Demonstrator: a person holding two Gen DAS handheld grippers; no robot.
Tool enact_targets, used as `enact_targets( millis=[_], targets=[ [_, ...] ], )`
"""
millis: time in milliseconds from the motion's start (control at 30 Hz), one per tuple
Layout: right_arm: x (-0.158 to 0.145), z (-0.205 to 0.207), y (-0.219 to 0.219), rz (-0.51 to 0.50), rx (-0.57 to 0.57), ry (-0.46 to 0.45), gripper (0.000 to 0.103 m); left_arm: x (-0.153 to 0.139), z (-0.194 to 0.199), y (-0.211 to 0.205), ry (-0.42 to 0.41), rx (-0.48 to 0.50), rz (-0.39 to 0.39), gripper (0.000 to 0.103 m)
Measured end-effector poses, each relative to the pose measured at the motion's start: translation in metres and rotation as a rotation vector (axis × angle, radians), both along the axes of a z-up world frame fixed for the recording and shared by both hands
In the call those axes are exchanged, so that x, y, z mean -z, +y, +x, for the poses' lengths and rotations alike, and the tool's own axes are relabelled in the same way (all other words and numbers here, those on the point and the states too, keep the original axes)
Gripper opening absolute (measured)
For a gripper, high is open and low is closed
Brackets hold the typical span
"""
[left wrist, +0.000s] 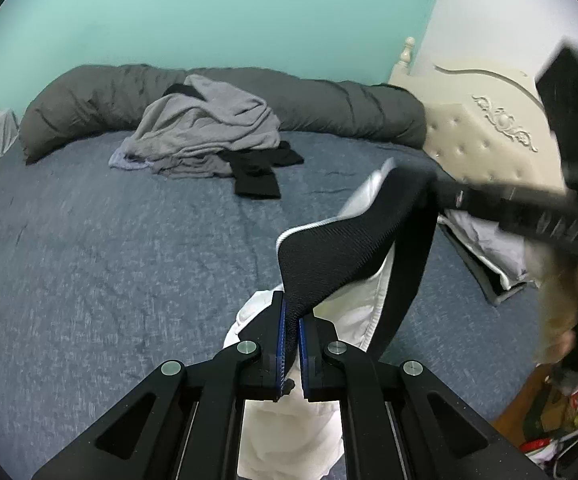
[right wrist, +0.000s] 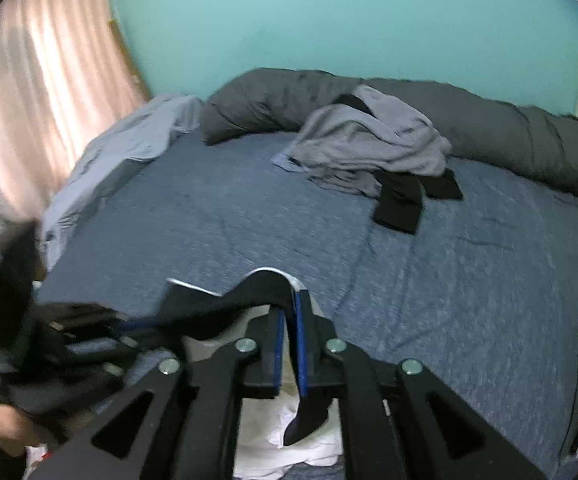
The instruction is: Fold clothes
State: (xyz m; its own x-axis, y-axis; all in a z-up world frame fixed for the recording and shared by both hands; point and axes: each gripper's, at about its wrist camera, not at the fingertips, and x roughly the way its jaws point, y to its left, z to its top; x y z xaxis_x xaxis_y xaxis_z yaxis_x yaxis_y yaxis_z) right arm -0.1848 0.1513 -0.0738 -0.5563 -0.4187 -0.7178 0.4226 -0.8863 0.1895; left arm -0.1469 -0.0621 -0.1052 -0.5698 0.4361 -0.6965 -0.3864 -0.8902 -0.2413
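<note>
Left wrist view
Garment: black ribbed fabric band with white lining (left wrist: 341, 252), centre frame, long axis rising from lower centre to upper right, above the blue-grey bedspread (left wrist: 89, 260).
Left gripper (left wrist: 292, 344): jaws nearly closed, pinching the band's lower end.
Right gripper (left wrist: 529, 216): blurred at right edge, at the band's far end.

Right wrist view
Garment: band (right wrist: 257, 292) runs left to centre, draped over the fingers.
Right gripper (right wrist: 289, 344): jaws slightly parted, fabric between them, grip unclear.
Pile: grey crumpled clothes (right wrist: 369, 148), upper centre.

Both views are taken from the grippers, aimed forward and downward across the bed (left wrist: 89, 264) from its near edge. The clothes pile (left wrist: 205, 136) is seen at twelve o'clock in the left view, at one o'clock (right wrist: 373, 148) in the right. The bed, bolster and teal wall are shared.
</note>
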Motion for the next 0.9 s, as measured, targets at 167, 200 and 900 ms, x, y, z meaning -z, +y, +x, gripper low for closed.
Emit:
enact_targets(
  millis=[167,200,900],
  targets=[
    [0.045,-0.004,0.02,-0.047,0.069,-0.049,0.036,0.008,-0.009,-0.006,-0.035,-0.027,-0.008,0.006],
    [0.052,-0.004,0.022,-0.052,0.078,-0.057,0.037,0.01,-0.01,-0.006,-0.036,-0.028,-0.01,0.006],
    [0.201,-0.007,0.045,-0.076,0.129,-0.194,0.043,0.03,-0.015,-0.015,-0.037,-0.021,-0.026,0.006]
  ],
)
